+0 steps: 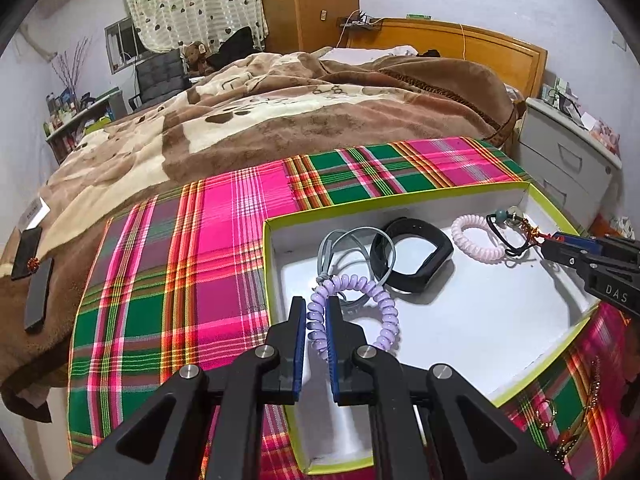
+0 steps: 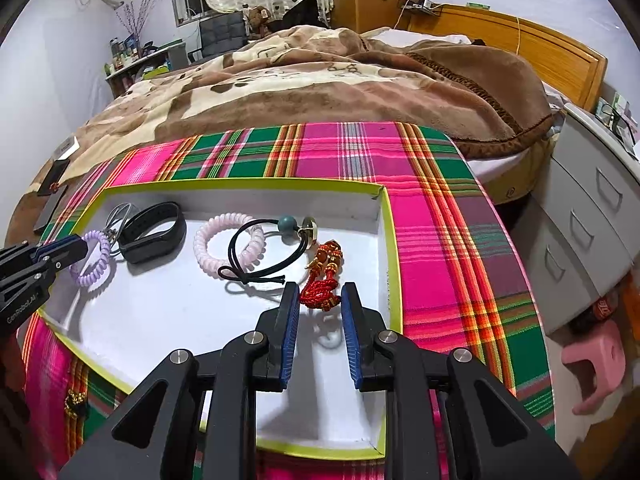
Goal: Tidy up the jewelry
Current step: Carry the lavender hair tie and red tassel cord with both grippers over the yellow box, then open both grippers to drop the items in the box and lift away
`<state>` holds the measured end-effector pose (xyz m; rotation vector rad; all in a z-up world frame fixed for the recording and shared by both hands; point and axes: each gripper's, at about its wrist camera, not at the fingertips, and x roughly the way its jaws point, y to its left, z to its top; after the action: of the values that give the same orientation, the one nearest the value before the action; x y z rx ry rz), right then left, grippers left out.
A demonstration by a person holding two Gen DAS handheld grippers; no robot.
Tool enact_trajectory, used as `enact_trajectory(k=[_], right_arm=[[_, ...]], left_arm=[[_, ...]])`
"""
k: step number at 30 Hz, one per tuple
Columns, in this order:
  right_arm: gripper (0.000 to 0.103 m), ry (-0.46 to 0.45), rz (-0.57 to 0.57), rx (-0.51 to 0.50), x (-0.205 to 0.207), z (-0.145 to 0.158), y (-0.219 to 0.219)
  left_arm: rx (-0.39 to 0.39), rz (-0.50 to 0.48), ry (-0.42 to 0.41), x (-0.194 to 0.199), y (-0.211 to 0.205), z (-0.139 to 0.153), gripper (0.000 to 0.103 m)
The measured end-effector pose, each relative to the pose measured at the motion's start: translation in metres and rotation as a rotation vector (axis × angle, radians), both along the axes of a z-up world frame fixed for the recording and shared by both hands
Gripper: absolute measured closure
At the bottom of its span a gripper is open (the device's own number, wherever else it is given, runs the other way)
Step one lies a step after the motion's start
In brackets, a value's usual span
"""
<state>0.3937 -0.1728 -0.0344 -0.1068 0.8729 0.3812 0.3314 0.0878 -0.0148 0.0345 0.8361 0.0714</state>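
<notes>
A white box with a lime rim [image 1: 400, 198] [image 2: 240, 185] lies on a plaid cloth. My left gripper [image 1: 317, 304] is shut on a purple spiral hair tie [image 1: 384, 304], also in the right wrist view [image 2: 94, 260], over the box's left part. My right gripper [image 2: 320, 294] is open, its pads on either side of a red knotted charm with orange beads [image 2: 324, 280] lying in the box. The box also holds a black wristband [image 1: 412, 254] [image 2: 154, 232], a grey cord [image 1: 344, 248], a pink spiral tie [image 1: 476, 236] [image 2: 228, 246] and a black elastic with a teal bead [image 2: 260, 256].
The plaid cloth [image 1: 224, 248] [image 2: 440, 220] covers a table beside a bed with a brown blanket [image 1: 280, 112]. Gold jewelry [image 1: 552, 412] lies on the cloth near the box; a gold piece [image 2: 76, 400] shows in the right view. Phones [image 1: 36, 272] lie on the blanket. Grey drawers [image 2: 592, 216] stand right.
</notes>
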Motion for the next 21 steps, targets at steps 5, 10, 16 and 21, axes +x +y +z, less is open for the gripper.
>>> enact_trajectory(k=[5,10,16,21], right_arm=[[0.076,-0.003,-0.001,-0.002,0.0,0.0,0.0],[0.075,-0.013,-0.006,0.01,-0.005,0.004,-0.003],[0.069,-0.05,-0.001,0.045,-0.023,0.023,-0.008],[0.068,-0.098,0.004,0.084,-0.056,0.042,-0.015]], left_arm=[[0.011,-0.001,-0.008,-0.001,-0.002,-0.001,0.093],[-0.012,0.005,-0.024,-0.004,0.002,0.003,0.093],[-0.053,0.006,-0.074,-0.024,0.006,0.019,0.093],[-0.067,0.006,-0.141,-0.056,0.003,0.038,0.093]])
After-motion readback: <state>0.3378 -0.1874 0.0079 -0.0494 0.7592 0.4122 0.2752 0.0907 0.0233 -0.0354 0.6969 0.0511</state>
